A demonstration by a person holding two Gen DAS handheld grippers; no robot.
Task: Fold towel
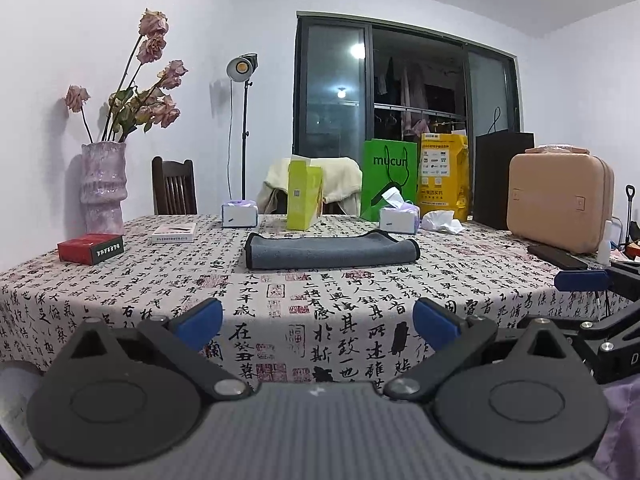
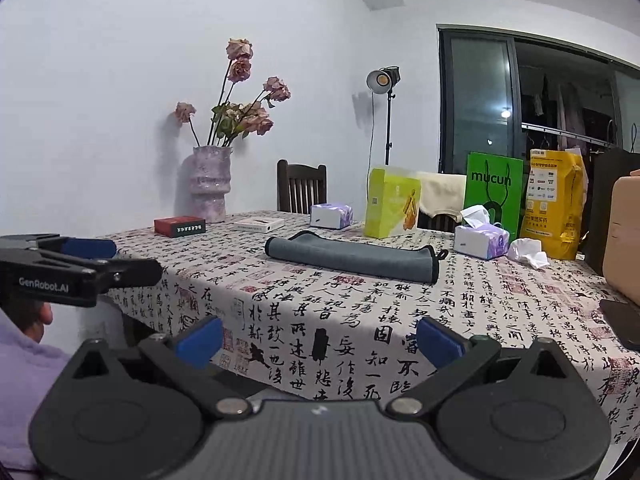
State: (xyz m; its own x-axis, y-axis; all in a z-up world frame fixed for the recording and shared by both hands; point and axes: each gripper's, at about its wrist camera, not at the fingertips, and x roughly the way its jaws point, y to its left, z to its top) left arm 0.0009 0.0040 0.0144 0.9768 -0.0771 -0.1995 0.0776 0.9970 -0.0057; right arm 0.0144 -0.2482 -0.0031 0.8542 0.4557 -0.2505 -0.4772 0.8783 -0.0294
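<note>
A grey towel (image 1: 330,252) with a black hem lies folded in a long strip across the middle of the table; it also shows in the right wrist view (image 2: 352,255). My left gripper (image 1: 318,320) is open and empty, held back at the table's near edge, well short of the towel. My right gripper (image 2: 320,340) is open and empty, also at the near edge. The left gripper shows from the side in the right wrist view (image 2: 84,254), and the right gripper shows at the right edge of the left wrist view (image 1: 582,280).
The table (image 1: 120,280) has a calligraphy-print cloth. On it stand a vase of dried roses (image 1: 104,188), a red box (image 1: 90,248), a white box (image 1: 174,233), two tissue packs (image 1: 239,214), a yellow-green carton (image 1: 304,194), bags (image 1: 388,178), a tan case (image 1: 560,200) and a phone (image 1: 556,257).
</note>
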